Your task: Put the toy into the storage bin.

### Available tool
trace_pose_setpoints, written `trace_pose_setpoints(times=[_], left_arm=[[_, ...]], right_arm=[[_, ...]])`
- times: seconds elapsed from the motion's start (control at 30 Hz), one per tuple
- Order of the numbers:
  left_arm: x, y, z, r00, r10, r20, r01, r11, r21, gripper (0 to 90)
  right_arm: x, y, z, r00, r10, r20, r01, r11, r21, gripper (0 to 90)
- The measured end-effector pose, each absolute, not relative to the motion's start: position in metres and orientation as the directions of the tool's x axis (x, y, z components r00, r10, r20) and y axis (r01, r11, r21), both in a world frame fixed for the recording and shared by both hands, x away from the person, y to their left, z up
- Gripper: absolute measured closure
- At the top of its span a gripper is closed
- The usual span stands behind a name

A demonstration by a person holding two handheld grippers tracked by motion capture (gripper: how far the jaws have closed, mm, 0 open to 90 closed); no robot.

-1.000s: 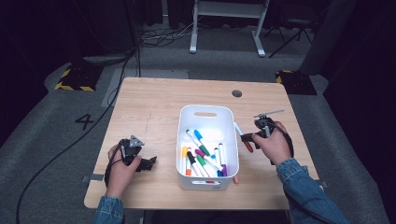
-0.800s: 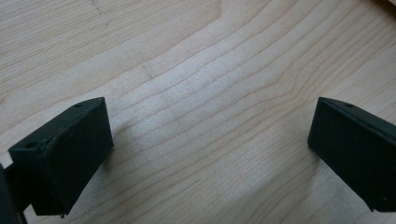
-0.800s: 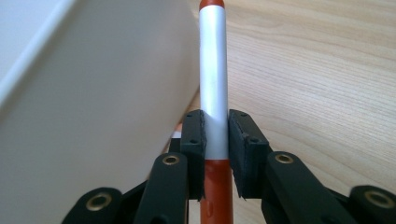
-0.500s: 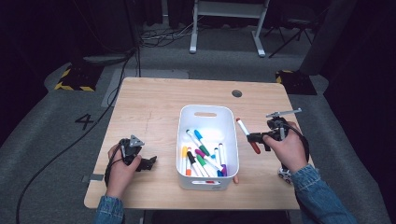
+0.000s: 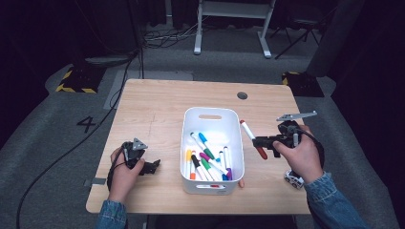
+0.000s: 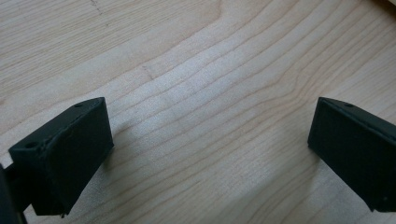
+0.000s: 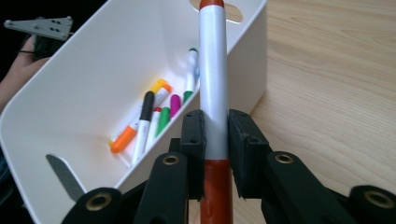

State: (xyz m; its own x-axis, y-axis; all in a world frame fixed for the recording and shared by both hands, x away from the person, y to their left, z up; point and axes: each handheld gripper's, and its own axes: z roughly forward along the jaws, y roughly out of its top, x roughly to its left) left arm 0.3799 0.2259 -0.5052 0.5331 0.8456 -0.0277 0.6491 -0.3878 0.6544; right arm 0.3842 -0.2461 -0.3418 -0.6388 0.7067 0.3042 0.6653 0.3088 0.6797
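High view: red marker (image 5: 252,139) being clamped by right gripper (image 5: 260,141), right of white bin (image 5: 211,116); left gripper (image 5: 152,167) jaws being held apart over table (image 5: 157,109).

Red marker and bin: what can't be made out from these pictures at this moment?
- Red marker: right gripper view, both ends cut off by the frame edges; the right gripper covers part of the barrel.
- Markers in the white bin: high view, overlapping and too small to count or read labels.
- Small thing on the table beside the bin: high view, mostly hidden by the bin's wall.
- Left gripper: left gripper view, jaws cut off by the bottom edge.
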Motion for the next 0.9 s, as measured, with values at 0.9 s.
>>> trace_pose_setpoints(times=[0.9], left_arm=[[0.380,0.226,-0.505,0.533,0.846,-0.028,0.649,-0.388,0.654,0.0]], right_arm=[[0.356,-0.185,-0.326,-0.762,0.563,0.319,0.586,0.391,0.710,77.1]])
